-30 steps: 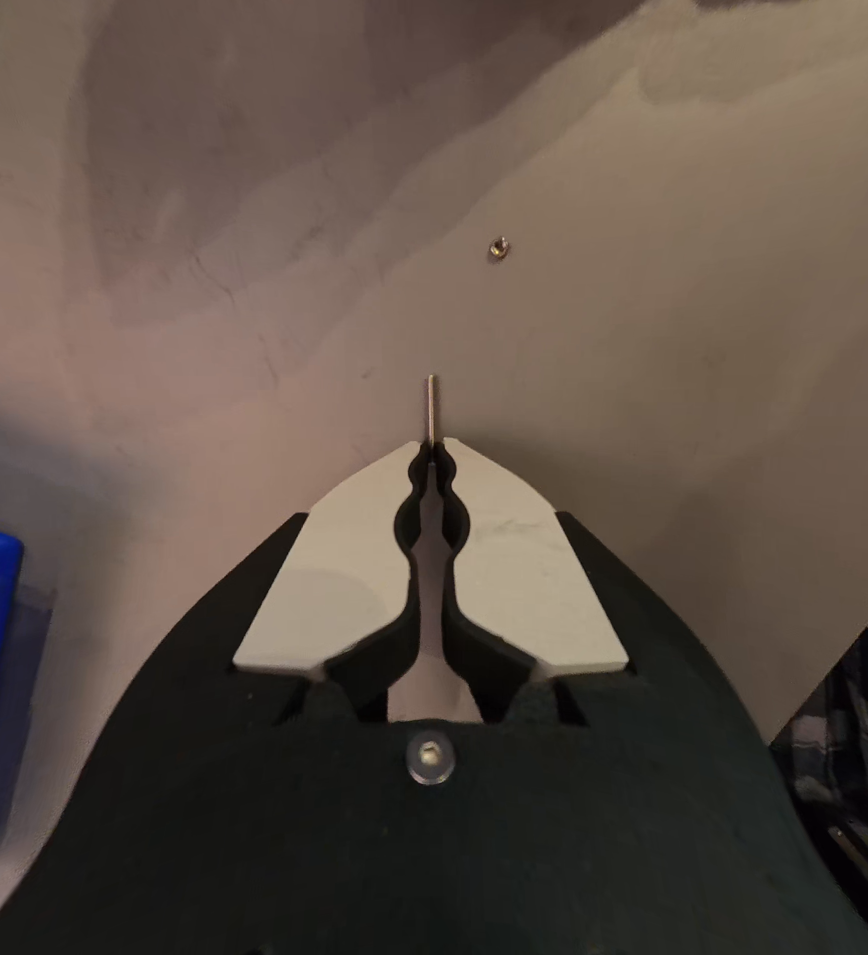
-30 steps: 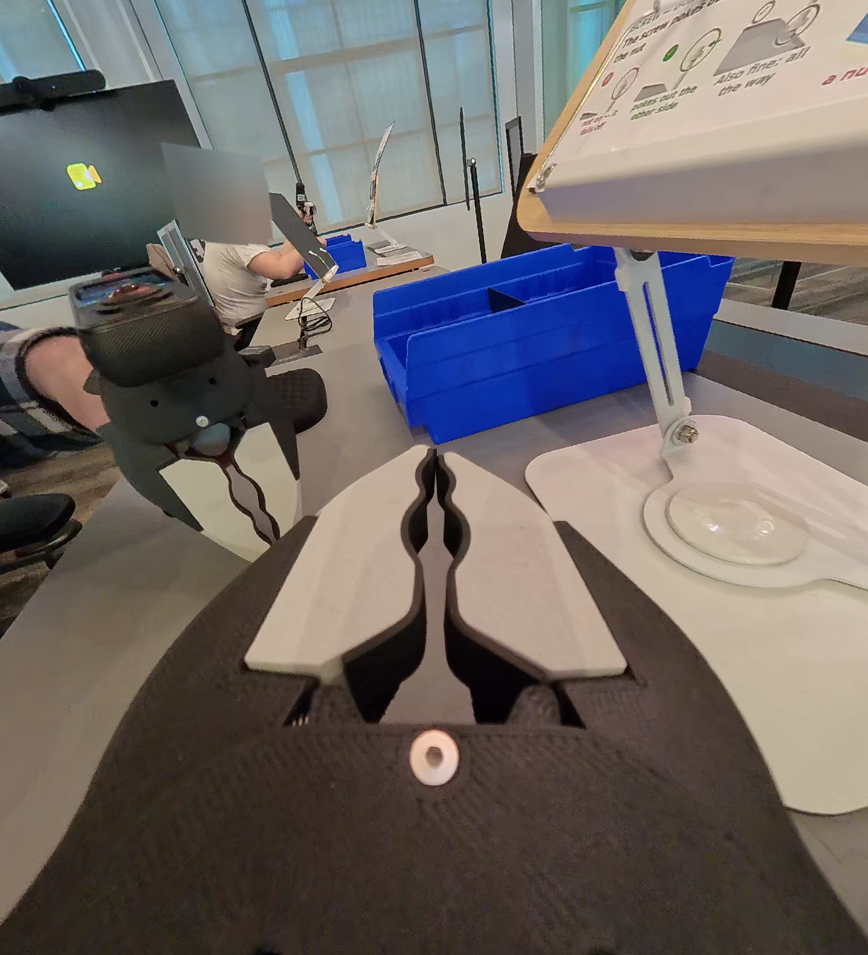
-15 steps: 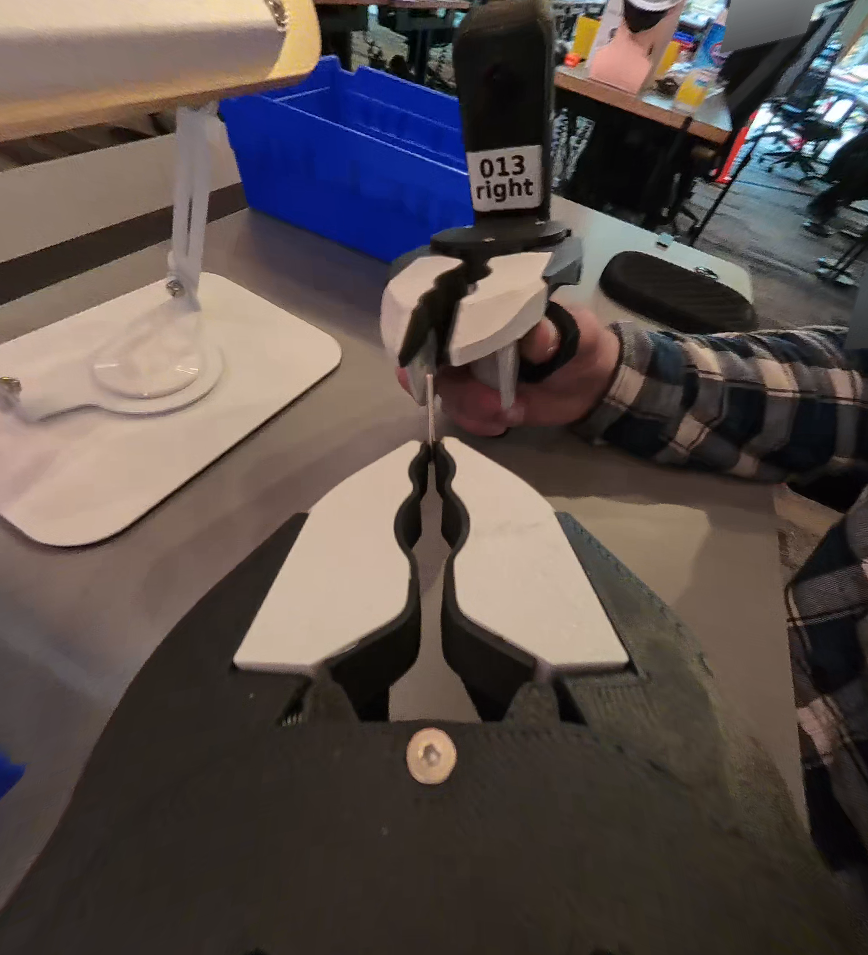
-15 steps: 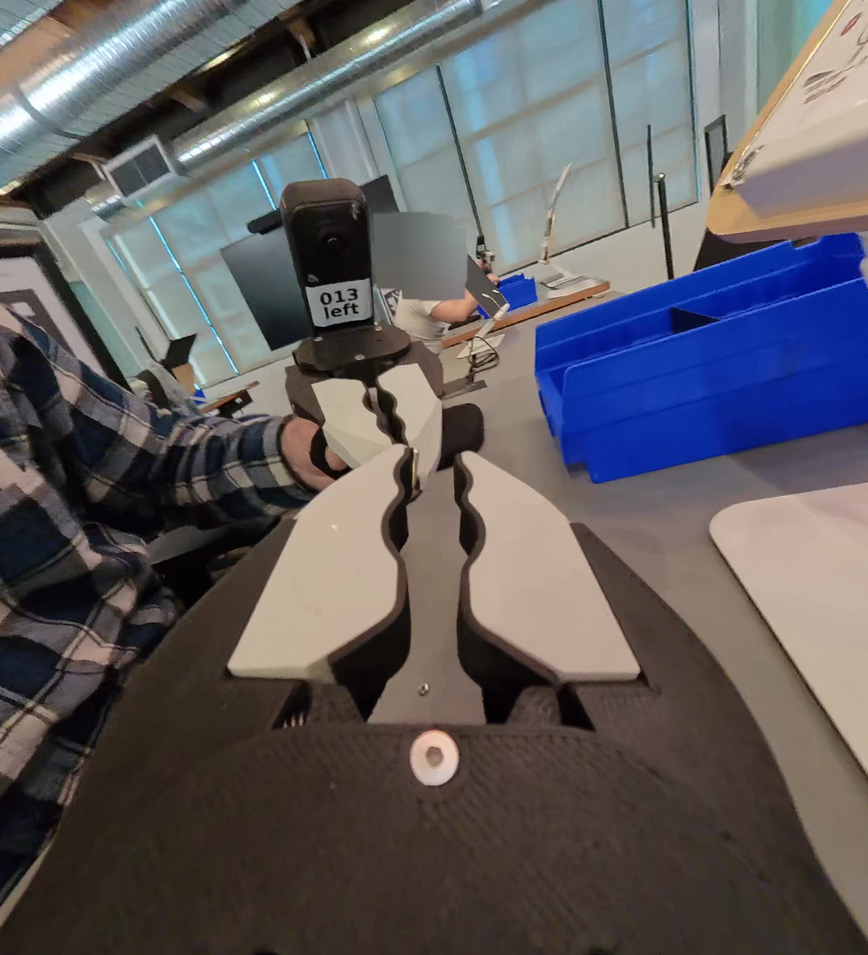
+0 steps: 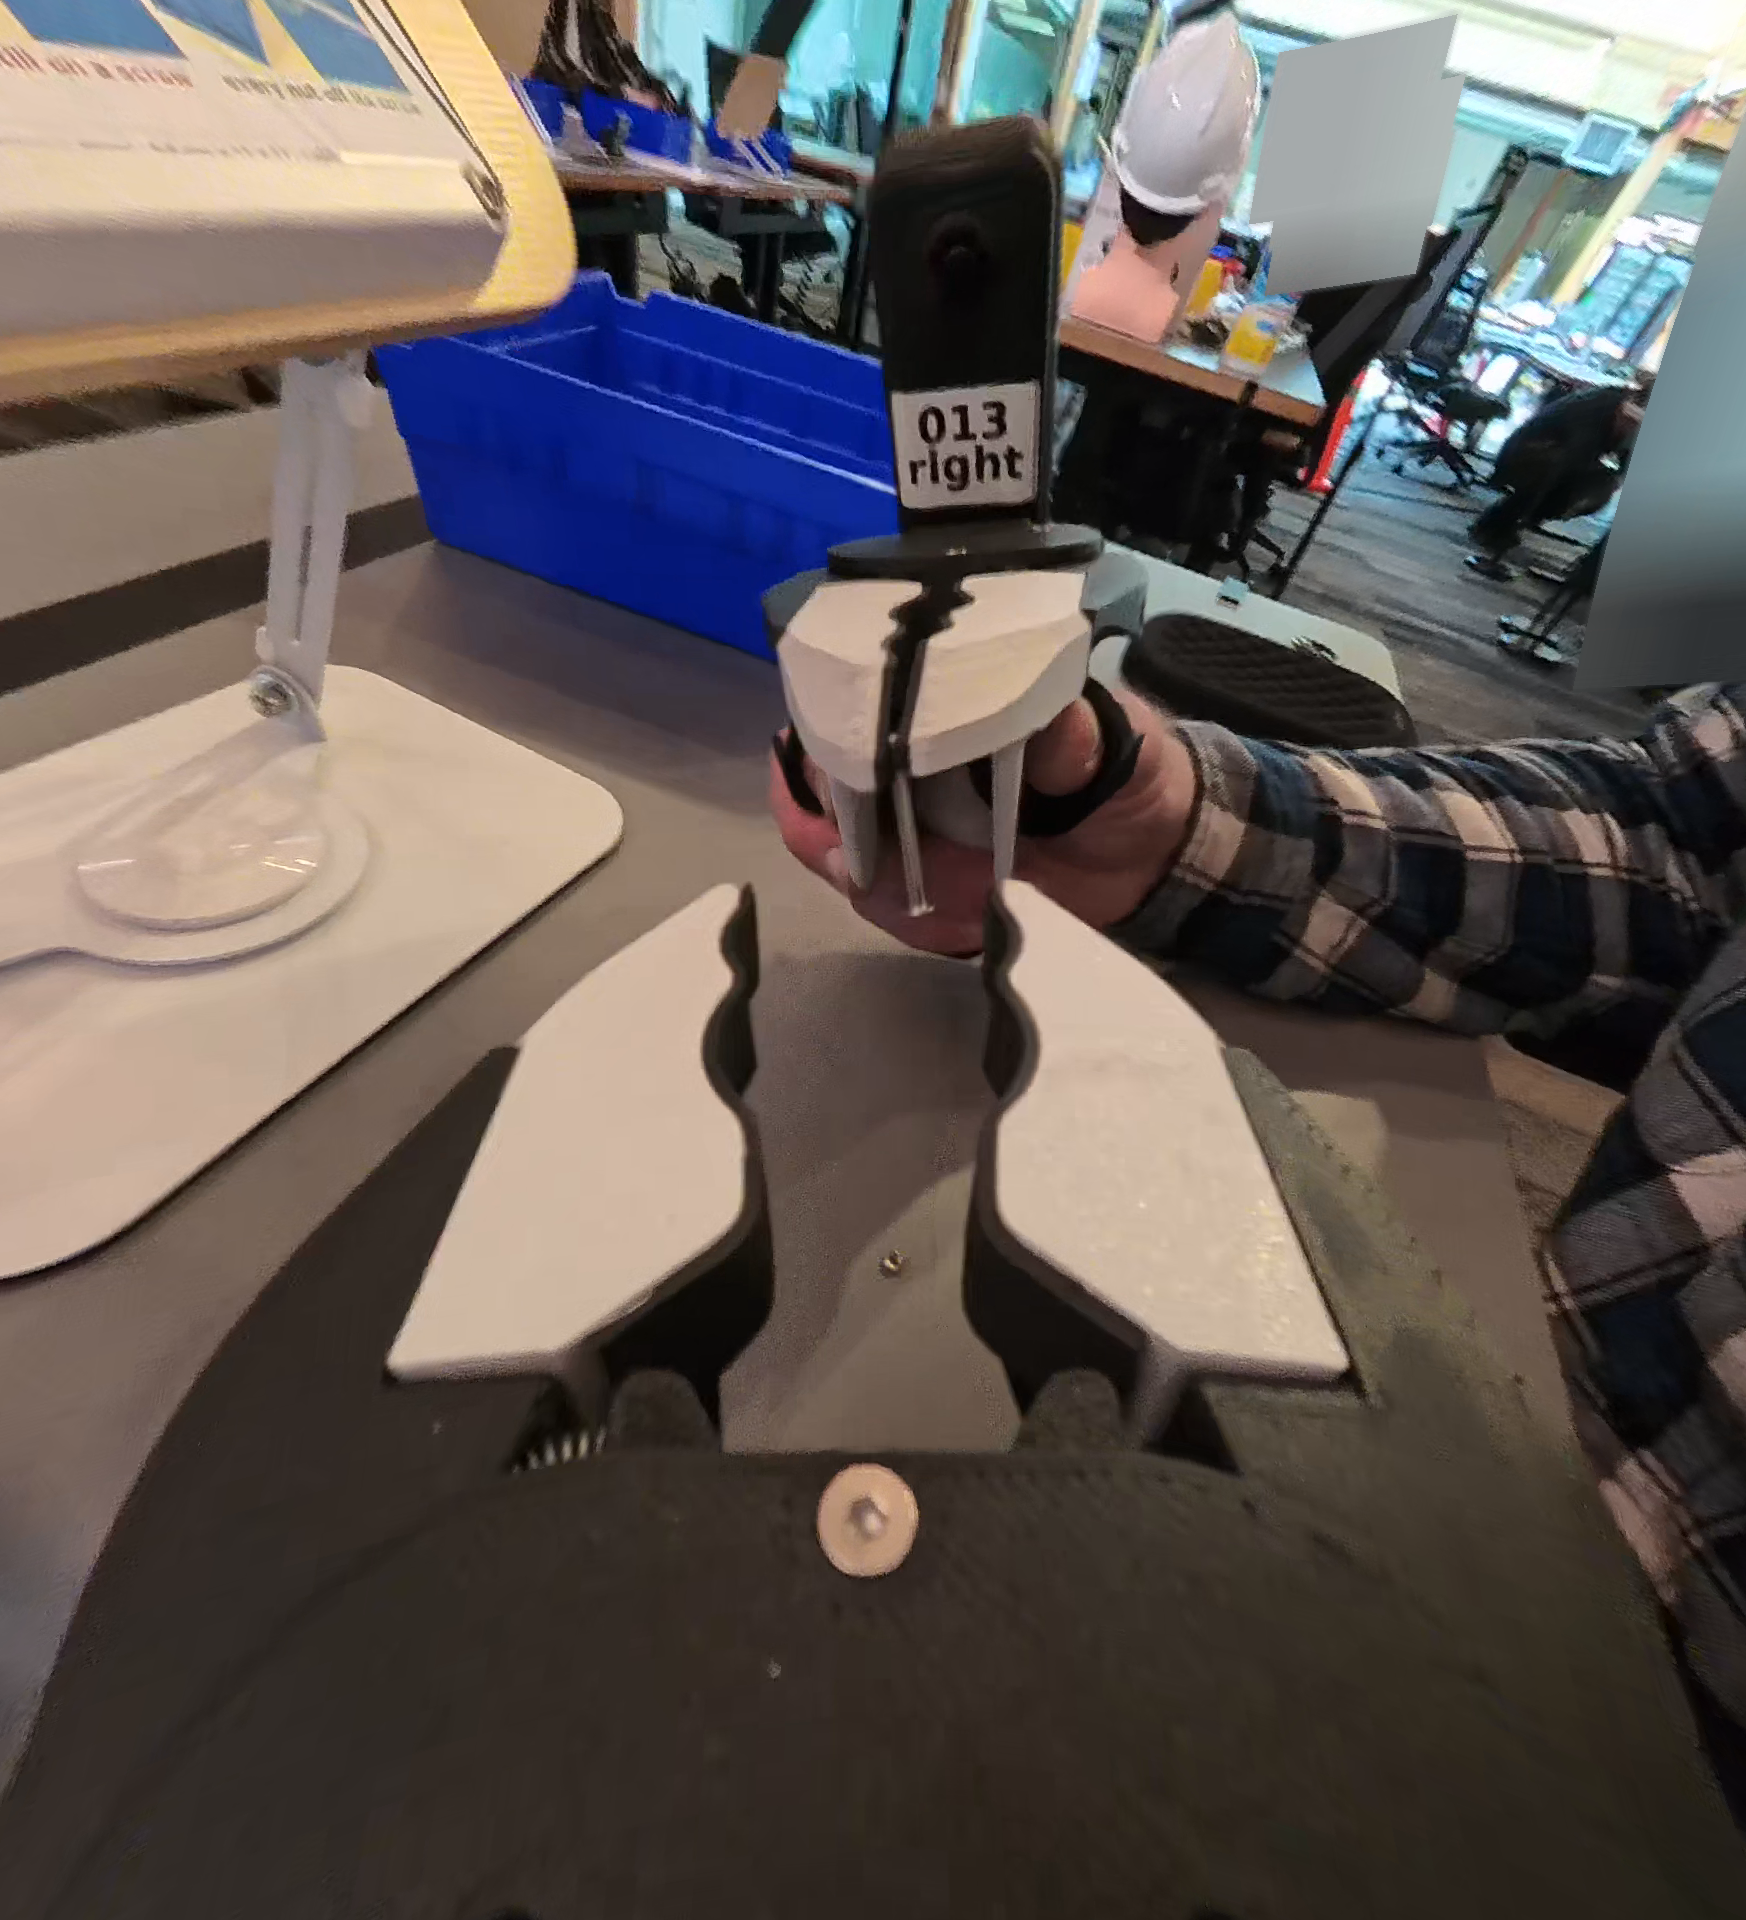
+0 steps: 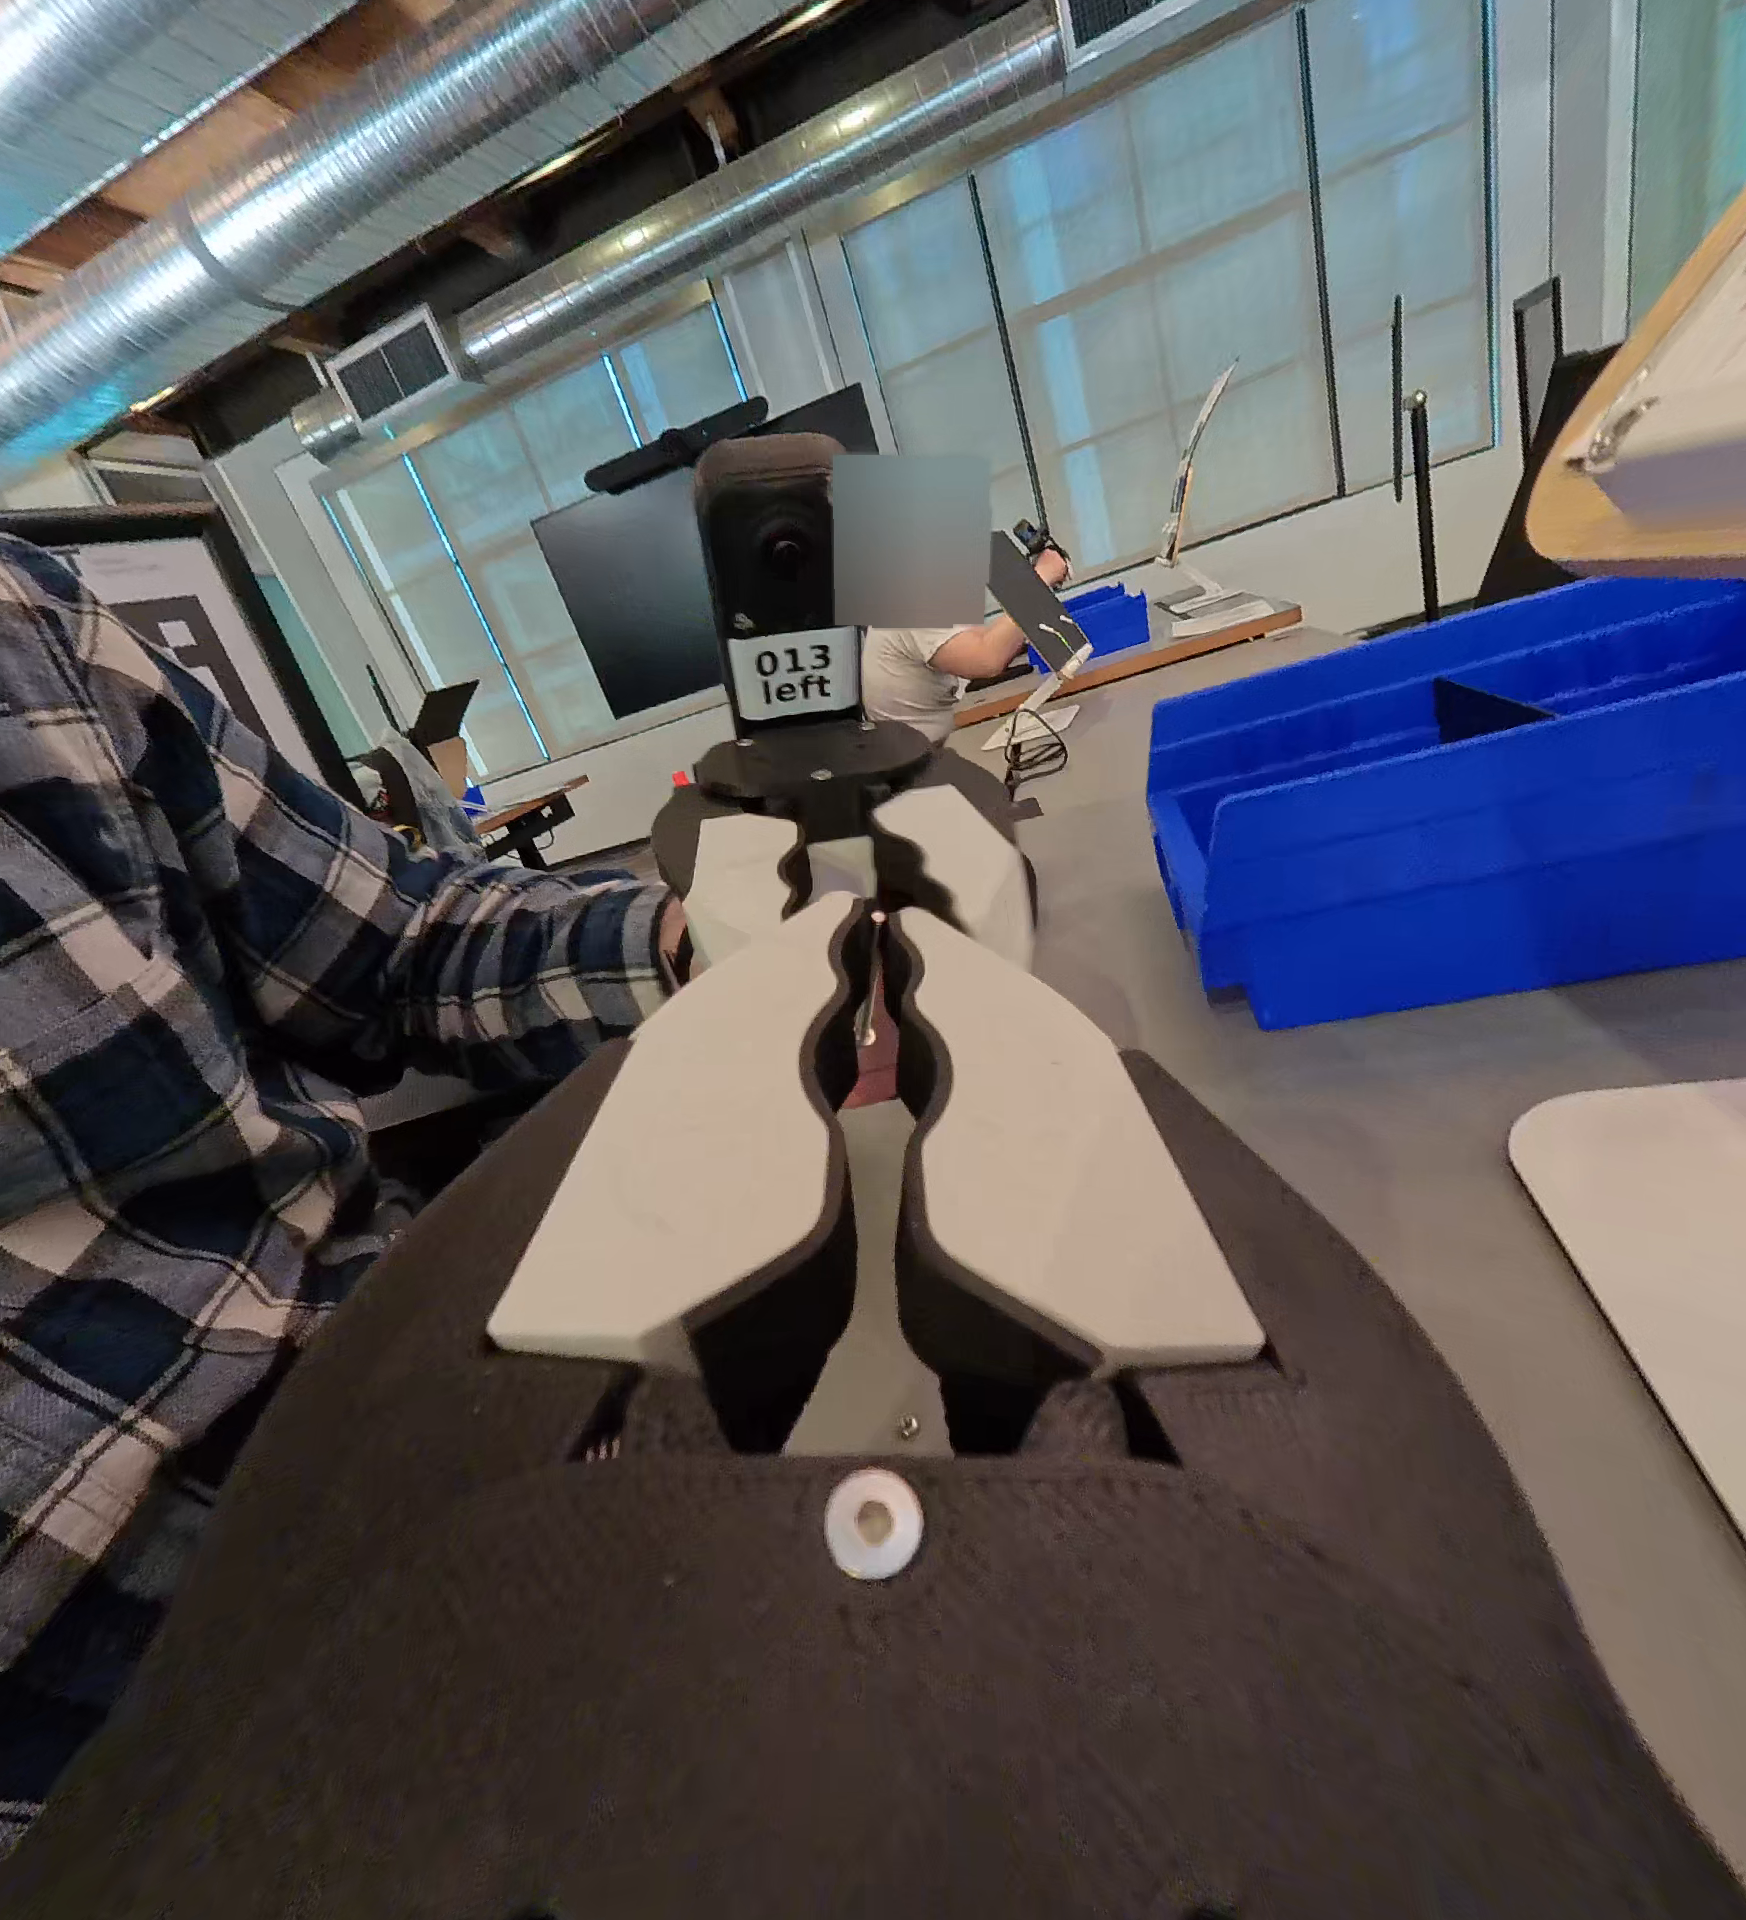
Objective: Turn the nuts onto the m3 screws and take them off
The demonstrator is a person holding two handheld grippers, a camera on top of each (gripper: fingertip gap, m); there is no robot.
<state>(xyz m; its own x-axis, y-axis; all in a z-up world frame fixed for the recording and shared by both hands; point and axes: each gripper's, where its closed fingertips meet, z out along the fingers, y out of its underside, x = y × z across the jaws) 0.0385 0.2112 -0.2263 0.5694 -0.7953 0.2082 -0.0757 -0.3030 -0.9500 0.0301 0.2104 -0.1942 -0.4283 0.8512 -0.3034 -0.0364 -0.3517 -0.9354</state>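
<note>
1. Gripping a thin metal pin (image 5: 907, 852), the right gripper (image 5: 895, 764) has its white fingers closed together; the pin sticks out below the tips, pointing down and towards the left gripper.
2. The left gripper (image 5: 869, 914) stands wide open with nothing between its pads. Its tips sit just beside the free end of the pin, one on either side, and neither touches it.
3. A hand (image 5: 1087, 831) in a plaid sleeve holds the right gripper above the grey table (image 5: 225, 1403).
4. The left wrist view alone shows the pin's free length and its bare end. It also shows a tiny nut (image 5: 890, 1262) lying on the table, seen through the gap between the open fingers, and a white stand base (image 5: 225, 935) carrying a tilted board (image 5: 173, 156).
5. The right wrist view alone shows the pin (image 6: 867, 982) from behind, lying along the seam between the closed pads, with its far end just past the tips of the right gripper (image 6: 874, 920).
6. That view also shows the left gripper (image 6: 853, 883) facing it, fingers spread apart. A blue bin (image 6: 1471, 831) stands on the table off to the side, well apart from both grippers.
</note>
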